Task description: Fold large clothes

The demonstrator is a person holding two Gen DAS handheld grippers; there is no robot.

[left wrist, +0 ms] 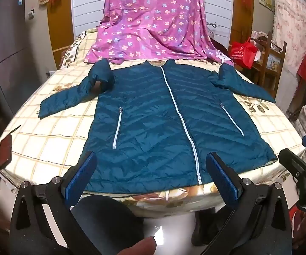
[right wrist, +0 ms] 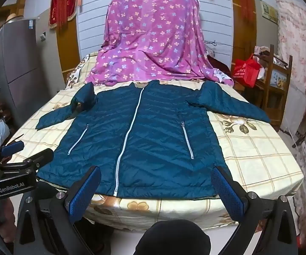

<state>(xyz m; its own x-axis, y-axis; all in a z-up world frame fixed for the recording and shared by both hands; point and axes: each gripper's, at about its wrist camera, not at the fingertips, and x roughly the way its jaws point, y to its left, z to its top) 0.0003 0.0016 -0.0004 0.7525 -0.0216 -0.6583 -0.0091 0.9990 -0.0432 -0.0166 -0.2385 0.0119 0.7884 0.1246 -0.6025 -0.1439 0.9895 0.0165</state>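
Observation:
A teal puffer jacket [left wrist: 153,116] lies face up and zipped on the bed, its hem at the near edge and both sleeves spread out to the sides. It shows the same way in the right wrist view [right wrist: 148,140]. My left gripper [left wrist: 150,170] is open and empty, held just short of the hem, left of the zip's lower end. My right gripper [right wrist: 156,182] is open and empty, held just short of the hem's right half. The right gripper also shows at the right edge of the left wrist view [left wrist: 301,165]. The left gripper shows at the left edge of the right wrist view [right wrist: 14,161].
The bed [right wrist: 259,159] has a cream checked floral sheet. A purple flowered cloth [right wrist: 153,42] is draped over a tall shape at its far end. A dark flat object [left wrist: 5,152] lies at the bed's left edge. A grey fridge [left wrist: 6,63] stands left, a wooden shelf [right wrist: 278,82] with a red bag right.

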